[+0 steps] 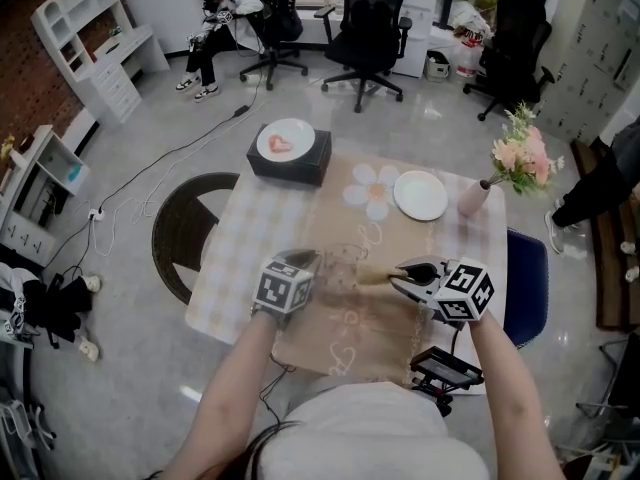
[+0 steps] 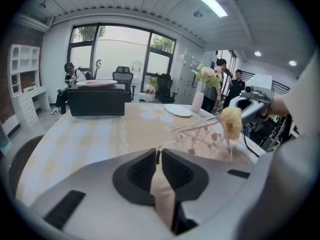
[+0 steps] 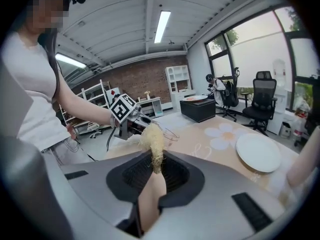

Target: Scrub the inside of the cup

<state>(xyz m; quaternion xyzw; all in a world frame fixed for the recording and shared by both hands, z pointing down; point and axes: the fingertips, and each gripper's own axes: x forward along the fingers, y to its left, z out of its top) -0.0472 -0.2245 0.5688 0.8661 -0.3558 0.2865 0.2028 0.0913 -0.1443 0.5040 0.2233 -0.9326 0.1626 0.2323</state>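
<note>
A clear glass cup [image 1: 343, 266] with small pink prints lies tilted over the tan mat [image 1: 330, 333], mouth toward the right. My left gripper [image 1: 312, 264] is shut on its thin rim [image 2: 159, 151]; the cup's wall [image 2: 200, 134] shows just beyond the jaws. My right gripper [image 1: 402, 274] is shut on the wooden handle [image 3: 150, 194] of a scrub brush [image 1: 375, 276]. The brush's pale fibrous head [image 3: 152, 136] [image 2: 231, 122] sits at the cup's mouth; whether it is inside I cannot tell. The left gripper's marker cube [image 3: 123, 108] shows behind the brush.
A black box [image 1: 290, 158] bearing a plate stands at the table's far left. A white plate [image 1: 420, 195] and a vase of pink flowers [image 1: 520, 158] are at the far right. A black device [image 1: 445, 368] rests at the near edge. Office chairs and a seated person are beyond.
</note>
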